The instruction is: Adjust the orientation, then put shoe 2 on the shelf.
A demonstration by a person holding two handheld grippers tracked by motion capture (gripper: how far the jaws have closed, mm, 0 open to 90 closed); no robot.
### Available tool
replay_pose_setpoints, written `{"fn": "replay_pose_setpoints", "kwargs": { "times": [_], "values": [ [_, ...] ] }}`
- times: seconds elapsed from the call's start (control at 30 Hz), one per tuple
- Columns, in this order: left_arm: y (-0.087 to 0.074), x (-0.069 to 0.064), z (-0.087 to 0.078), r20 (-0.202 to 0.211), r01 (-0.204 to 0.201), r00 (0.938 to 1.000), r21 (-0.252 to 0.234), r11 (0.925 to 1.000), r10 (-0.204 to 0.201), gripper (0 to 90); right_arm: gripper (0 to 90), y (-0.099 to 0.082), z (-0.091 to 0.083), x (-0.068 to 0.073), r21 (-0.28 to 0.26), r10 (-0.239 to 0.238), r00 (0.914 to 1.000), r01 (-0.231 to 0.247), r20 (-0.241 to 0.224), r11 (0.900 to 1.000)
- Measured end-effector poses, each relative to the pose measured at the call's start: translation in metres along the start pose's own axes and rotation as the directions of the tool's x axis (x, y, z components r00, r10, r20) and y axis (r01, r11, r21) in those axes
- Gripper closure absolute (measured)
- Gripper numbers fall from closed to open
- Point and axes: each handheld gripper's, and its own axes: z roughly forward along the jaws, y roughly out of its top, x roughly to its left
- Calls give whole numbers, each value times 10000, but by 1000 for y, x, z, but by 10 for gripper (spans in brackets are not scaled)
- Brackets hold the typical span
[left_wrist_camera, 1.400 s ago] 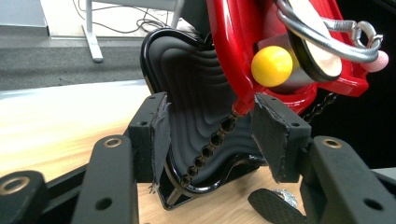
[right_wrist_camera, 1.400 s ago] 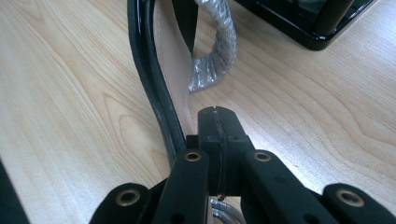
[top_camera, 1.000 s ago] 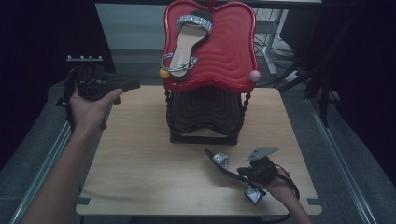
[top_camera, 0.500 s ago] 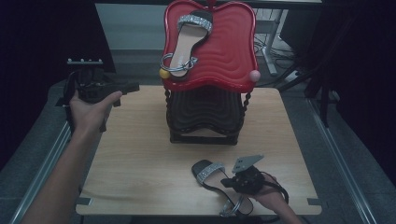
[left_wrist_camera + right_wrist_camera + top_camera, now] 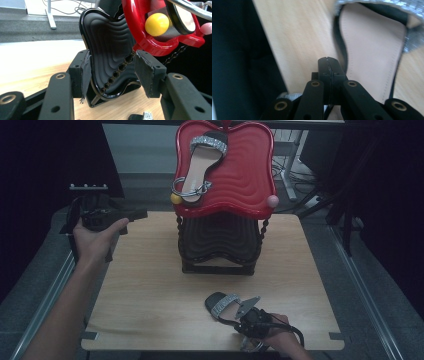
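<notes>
At the left edge of the wooden tabletop (image 5: 150, 285), the left claw (image 5: 139, 213) is hanging in the air in the person's left hand (image 5: 95, 240), pointing toward the middle. In the left gripper view its jaws are standing apart with nothing between the pads (image 5: 86, 72), so it is released.

In the middle of the tabletop a black wavy stand (image 5: 220, 245) is carrying a red wavy tray (image 5: 250, 180), which is tilting up toward the camera. One sandal (image 5: 200, 165) is lying in the tray, on its left half, toe up and heel down. It is showing a pale insole, a glittering silver toe band and a silver ankle strap looping at the heel. A yellow ball (image 5: 176, 198) is sitting at the tray's lower left corner and a pink ball (image 5: 272, 201) at its lower right.

Further right, near the front edge of the tabletop, the second sandal (image 5: 222, 304) is lying flat on the wood, its toe pointing left and away. It is matching the first: black sole, pale insole (image 5: 372, 55), sparkling silver band across the toe. The right claw (image 5: 246, 319), in the person's right hand (image 5: 280, 335), is resting over its heel end. In the right gripper view its jaws are clenched together at the sandal's inner edge; whether they are pinching a strap or only touching is not clear.
</notes>
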Motion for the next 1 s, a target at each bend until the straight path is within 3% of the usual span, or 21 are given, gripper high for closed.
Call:
{"fn": "replay_pose_setpoints", "kwargs": {
  "times": [0.17,0.27,0.33,0.43,0.5,0.6,0.67,0.8,1.0],
  "values": [
    [0,1,-2,-8,14,10000,-44,10000,-14,473,900,-7,-2,-13,60,82,9985,-86,534,9999],
    [1,2,-3,13,65,10000,-76,10000,-64,473,898,-9,-5,-16,-132,266,9990,-262,361,9996],
    [2,4,-3,15,55,10000,-99,9999,-55,473,874,-7,-10,-16,-565,179,9998,-175,62,9983],
    [2,4,-3,50,63,10000,-129,9999,-62,473,732,-5,-23,-19,-1476,331,9991,-368,-272,9884],
    [3,4,-2,61,24,10000,-99,9999,-24,473,633,-4,-33,-24,-1910,393,9989,-431,-239,9806],
    [4,3,-2,20,-34,10000,-93,10000,34,469,434,-1,-42,-32,-1983,462,9976,-353,508,9795],
    [5,1,-2,38,-86,10000,-102,9999,86,467,357,1,-42,-37,-1816,184,9977,-61,660,9834],
    [6,0,-3,35,-139,9999,-109,9998,140,466,306,4,-33,-46,-807,-204,9979,254,621,9964],
    [5,3,-4,-65,-109,9999,-61,9999,109,465,257,7,-18,-55,115,-280,9987,276,417,9996]
  ]
}}
